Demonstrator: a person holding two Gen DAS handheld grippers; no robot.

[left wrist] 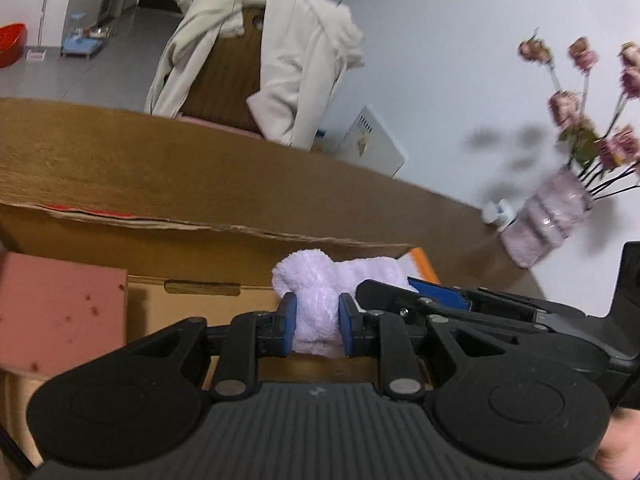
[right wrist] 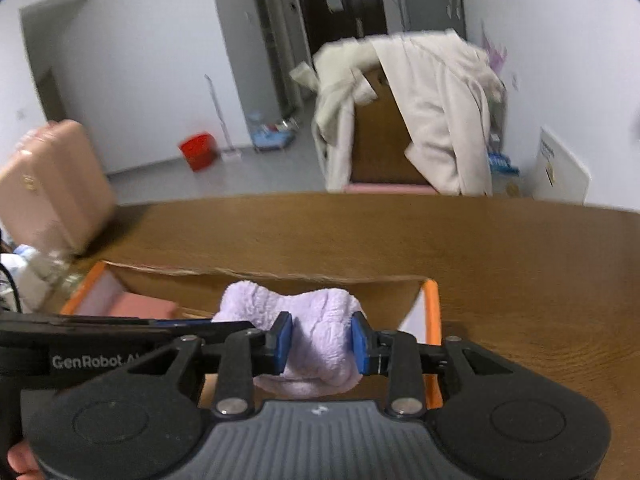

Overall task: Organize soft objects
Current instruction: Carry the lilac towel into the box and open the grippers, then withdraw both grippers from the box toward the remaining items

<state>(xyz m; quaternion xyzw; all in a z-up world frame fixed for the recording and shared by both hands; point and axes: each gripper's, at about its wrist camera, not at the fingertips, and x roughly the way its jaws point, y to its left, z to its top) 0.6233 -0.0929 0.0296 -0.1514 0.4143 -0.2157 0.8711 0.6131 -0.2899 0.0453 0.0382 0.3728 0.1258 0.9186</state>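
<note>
A fluffy lilac towel (left wrist: 320,280) is bunched up and held by both grippers over an open cardboard box (left wrist: 200,240) with orange-edged flaps. My left gripper (left wrist: 317,322) is shut on one end of the towel. My right gripper (right wrist: 320,344) is shut on the other end of the towel (right wrist: 316,320), just above the box (right wrist: 280,284). The right gripper's body shows at the right of the left wrist view. A pink foam block (left wrist: 60,312) lies in the box at the left, also seen in the right wrist view (right wrist: 144,306).
The box stands on a brown wooden table (right wrist: 500,260). A vase of dried pink flowers (left wrist: 552,216) stands at the table's far right corner by the wall. A chair draped with a cream coat (right wrist: 432,120) is behind the table. A pink suitcase (right wrist: 52,184) is at the left.
</note>
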